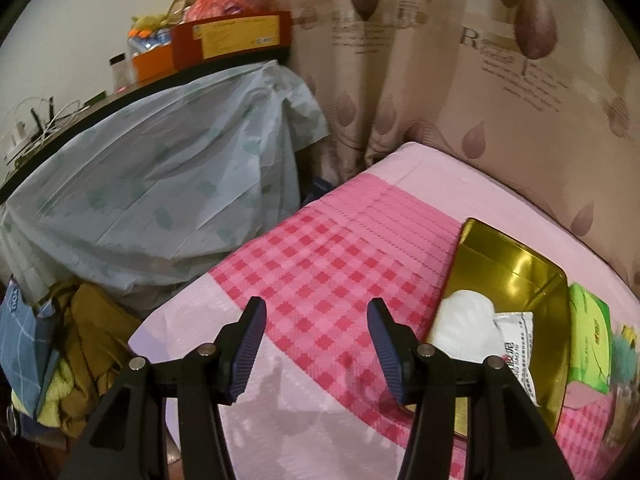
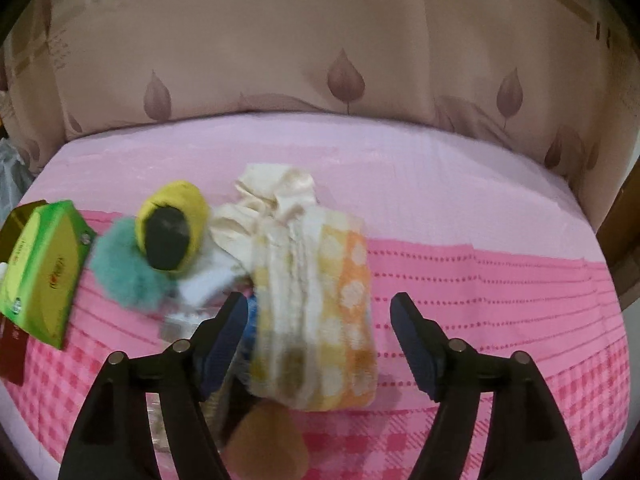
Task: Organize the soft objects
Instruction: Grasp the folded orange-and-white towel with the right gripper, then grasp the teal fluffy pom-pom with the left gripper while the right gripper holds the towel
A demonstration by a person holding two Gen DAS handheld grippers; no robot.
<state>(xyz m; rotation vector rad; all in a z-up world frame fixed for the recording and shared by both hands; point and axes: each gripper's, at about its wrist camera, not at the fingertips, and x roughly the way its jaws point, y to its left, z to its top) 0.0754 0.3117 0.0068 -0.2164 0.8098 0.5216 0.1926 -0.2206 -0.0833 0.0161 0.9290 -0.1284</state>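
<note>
Gold tin [image 1: 516, 276] near bed's right edge holds white pouch [image 1: 466, 328]; towel [image 2: 320, 312], fluffy toys [image 2: 128, 268] still loose. Left gripper [image 1: 316, 344], right gripper [image 2: 320, 344] wide open, empty.

Glossy metal tin [image 1: 516, 268], seemingly terry towel [image 2: 320, 312]

The room sits under soft, warm indoor light, fairly dim. The left tool [image 1: 316, 320] throws a grey shadow low on the bed [image 1: 320, 248], so light falls from behind. The gold tin [image 1: 516, 264] glints. In the right view the folded towel [image 2: 320, 320] and yellow toy [image 2: 172, 232] smear with motion blur. Fisheye bends every edge, corners black.
</note>
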